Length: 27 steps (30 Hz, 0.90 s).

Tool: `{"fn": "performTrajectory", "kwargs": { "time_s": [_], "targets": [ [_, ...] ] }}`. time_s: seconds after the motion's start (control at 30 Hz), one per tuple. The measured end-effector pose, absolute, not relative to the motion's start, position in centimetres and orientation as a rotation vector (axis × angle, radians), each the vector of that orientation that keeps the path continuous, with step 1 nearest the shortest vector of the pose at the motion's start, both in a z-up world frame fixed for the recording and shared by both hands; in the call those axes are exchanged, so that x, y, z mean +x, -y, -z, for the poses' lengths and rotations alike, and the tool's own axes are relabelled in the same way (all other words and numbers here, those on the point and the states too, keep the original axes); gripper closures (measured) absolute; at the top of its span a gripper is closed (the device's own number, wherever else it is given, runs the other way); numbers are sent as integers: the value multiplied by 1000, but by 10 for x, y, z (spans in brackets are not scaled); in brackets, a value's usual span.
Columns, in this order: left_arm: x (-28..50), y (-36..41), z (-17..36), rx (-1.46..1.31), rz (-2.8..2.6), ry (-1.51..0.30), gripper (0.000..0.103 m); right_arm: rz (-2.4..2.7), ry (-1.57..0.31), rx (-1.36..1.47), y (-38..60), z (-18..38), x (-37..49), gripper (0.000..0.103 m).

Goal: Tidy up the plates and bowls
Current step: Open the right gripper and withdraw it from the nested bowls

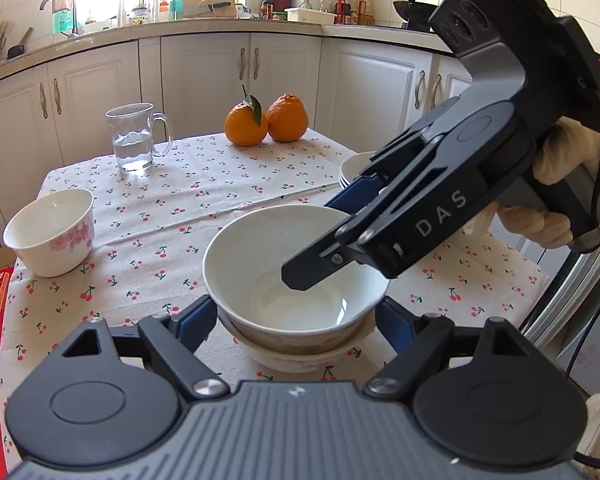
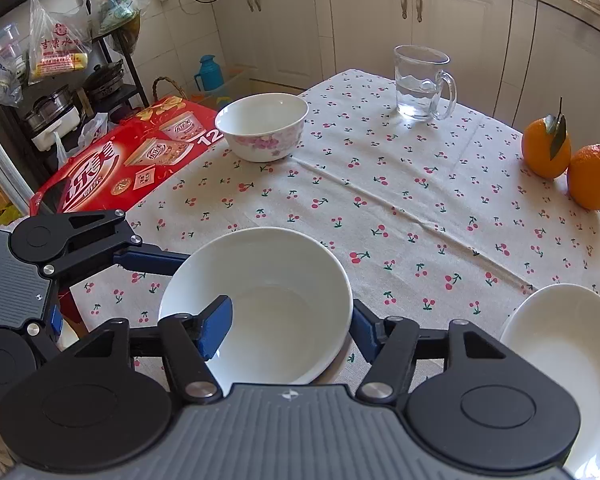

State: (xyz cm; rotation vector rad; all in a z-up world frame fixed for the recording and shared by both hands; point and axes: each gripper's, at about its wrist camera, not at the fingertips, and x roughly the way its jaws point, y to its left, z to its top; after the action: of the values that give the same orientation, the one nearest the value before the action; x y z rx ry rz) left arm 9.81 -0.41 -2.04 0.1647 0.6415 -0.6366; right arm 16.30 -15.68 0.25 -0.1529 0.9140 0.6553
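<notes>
My left gripper (image 1: 296,324) straddles the stacked white bowls (image 1: 292,272), pads just outside, jaws wide. My right gripper (image 2: 288,328) straddles the top bowl's rim, not pinching. Flowered bowl (image 2: 262,126) sits far ahead-left.

The nested white bowls (image 1: 296,280) are seen as glossy glazed ceramic, as is the flower-printed bowl (image 1: 50,232). The table is covered by a matt woven cloth (image 1: 204,200) printed with cherries, on which a clear, smooth glass mug (image 1: 134,138) and two oranges (image 1: 266,120) with dimpled peel are set. The grippers' bodies are shown as matt black plastic, ribbed grey at the back, with shiny metal screws (image 1: 210,387).
</notes>
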Motion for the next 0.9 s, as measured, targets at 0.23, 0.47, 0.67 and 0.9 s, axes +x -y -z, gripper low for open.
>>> {"fn": "performTrajectory", "kwargs": {
  "time_s": [0.23,0.47,0.67,0.9],
  "targets": [
    [97,2,20,167,634,-632,15,-662,-899,-144,157,-4,160,18],
    [89,-4,16,181,637,-623,13,-646,-868,-186,153,-8,152,3],
    [82,-15,14,192,619,-619,12,-608,-857,-207,155,-5,142,0],
    [80,-33,12,206,592,-617,12,-574,-863,-230,155,-1,133,0]
  ]
}}
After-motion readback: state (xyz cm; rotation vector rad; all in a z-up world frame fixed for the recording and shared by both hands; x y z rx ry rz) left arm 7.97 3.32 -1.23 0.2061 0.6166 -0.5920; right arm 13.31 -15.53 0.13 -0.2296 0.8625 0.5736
